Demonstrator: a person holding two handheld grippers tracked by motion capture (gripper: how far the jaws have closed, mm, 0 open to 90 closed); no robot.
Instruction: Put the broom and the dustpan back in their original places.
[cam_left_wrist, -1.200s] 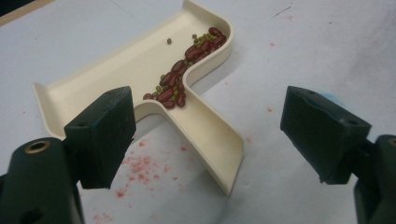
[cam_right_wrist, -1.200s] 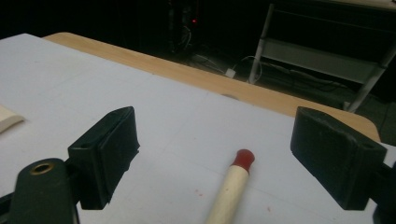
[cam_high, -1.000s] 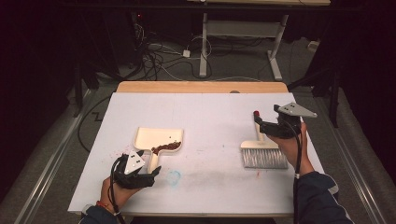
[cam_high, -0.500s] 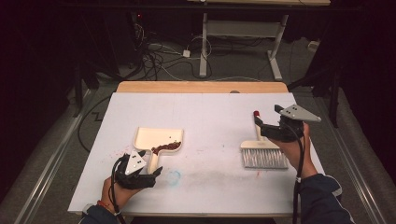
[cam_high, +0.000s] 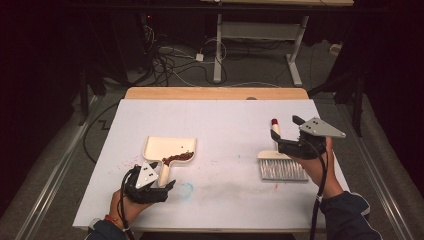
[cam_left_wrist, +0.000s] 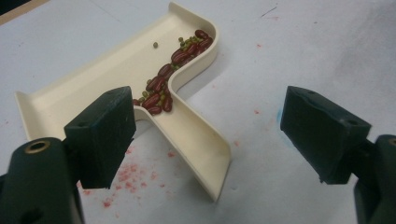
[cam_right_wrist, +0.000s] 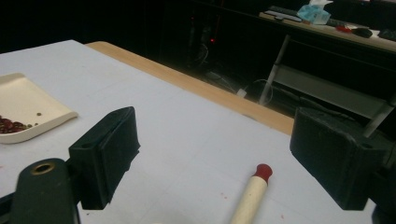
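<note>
We see two tongs, one in each hand, and both stand wide open with nothing between their jaws.

The left tongs sit at the near edge of the counter, just short of the dustpan. In the left gripper view the left tongs straddle the near end of the dustpan's handle: one jaw stands just beside the handle where it joins the pan, the other well clear of it over bare counter. We cannot tell whether the nearer jaw touches the handle. We count one dustpan, cream coloured, lying flat, with a heap of beans along its back wall and down into the handle: many dark red ones and some small green ones, too many and too close to count. Red specks dot the counter beside the dustpan.

The right tongs hover to the right of the dustpan, well apart from it, above the brush. We count one brush; it lies flat with its pale bristles toward the near edge and its handle pointing away, ending in a red tip. In the right gripper view the right tongs open above that handle, which lies between the jaws but lower down, apart from both. The dustpan shows far off to one side there.
</note>
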